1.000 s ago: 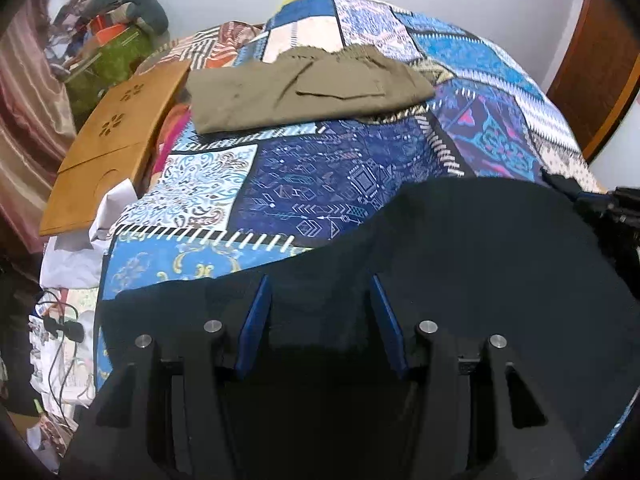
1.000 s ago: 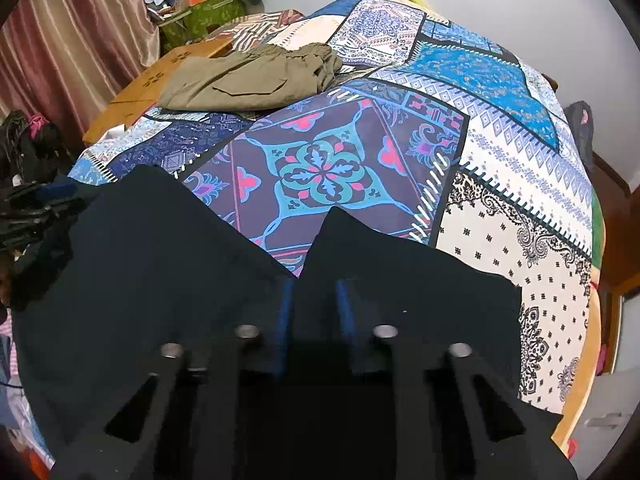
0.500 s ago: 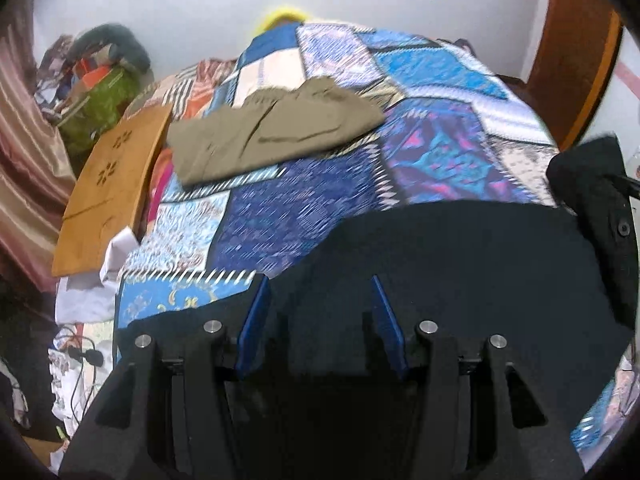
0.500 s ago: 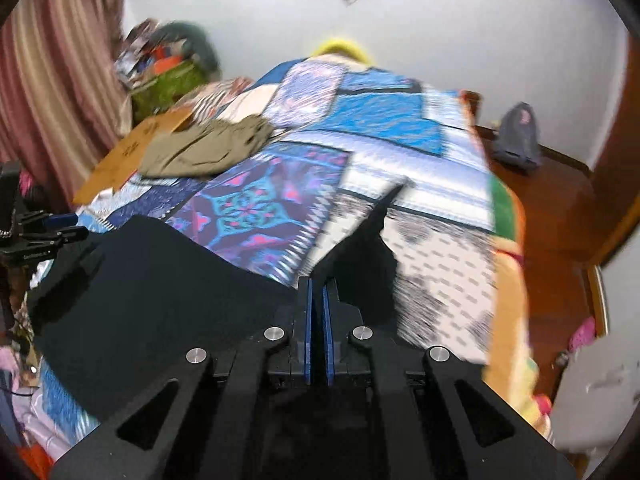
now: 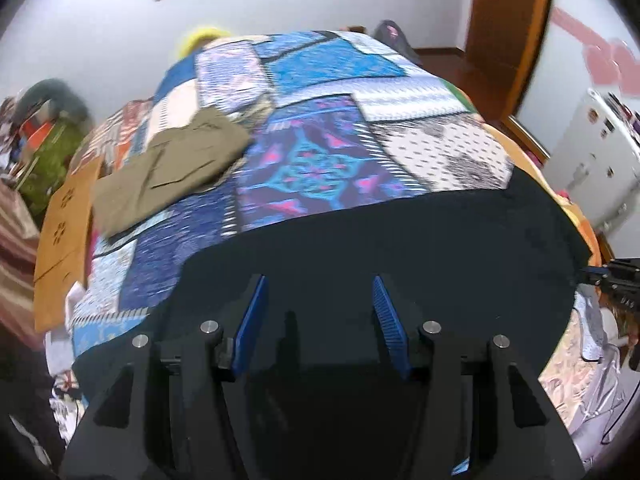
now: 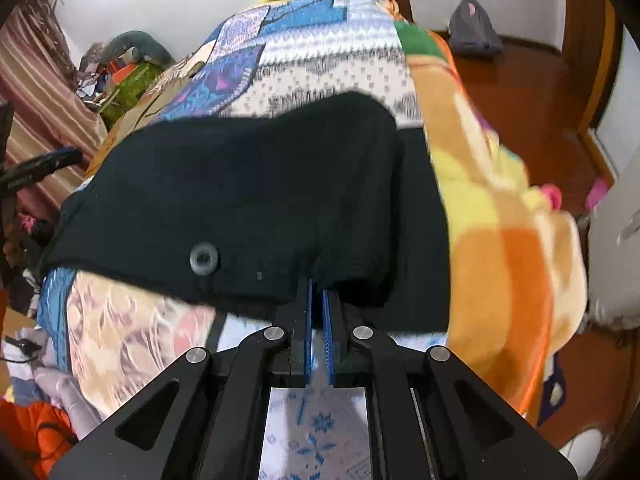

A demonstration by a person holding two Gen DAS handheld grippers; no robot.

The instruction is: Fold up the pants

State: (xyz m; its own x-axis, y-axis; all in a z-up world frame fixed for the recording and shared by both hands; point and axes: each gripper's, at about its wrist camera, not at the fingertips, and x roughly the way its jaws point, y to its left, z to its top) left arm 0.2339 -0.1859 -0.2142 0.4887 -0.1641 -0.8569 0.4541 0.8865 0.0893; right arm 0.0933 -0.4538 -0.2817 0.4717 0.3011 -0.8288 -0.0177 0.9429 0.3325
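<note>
Right wrist view has the black pants (image 6: 248,200) lying flat across the near end of the bed (image 6: 500,216), their near hem pinched in the right hand-held gripper (image 6: 316,300), whose jaws are closed almost completely on the fabric. From the left wrist, the left hand-held gripper (image 5: 318,316) stands half open over the same dark cloth, pads clear of it and gripping nothing. Farther up the patchwork quilt (image 5: 320,160) sits a folded olive garment (image 5: 172,168), well apart. Held at one edge only, the pants could drag, bunch, or slide toward the bed's side, and a thin pinch might slip free.
</note>
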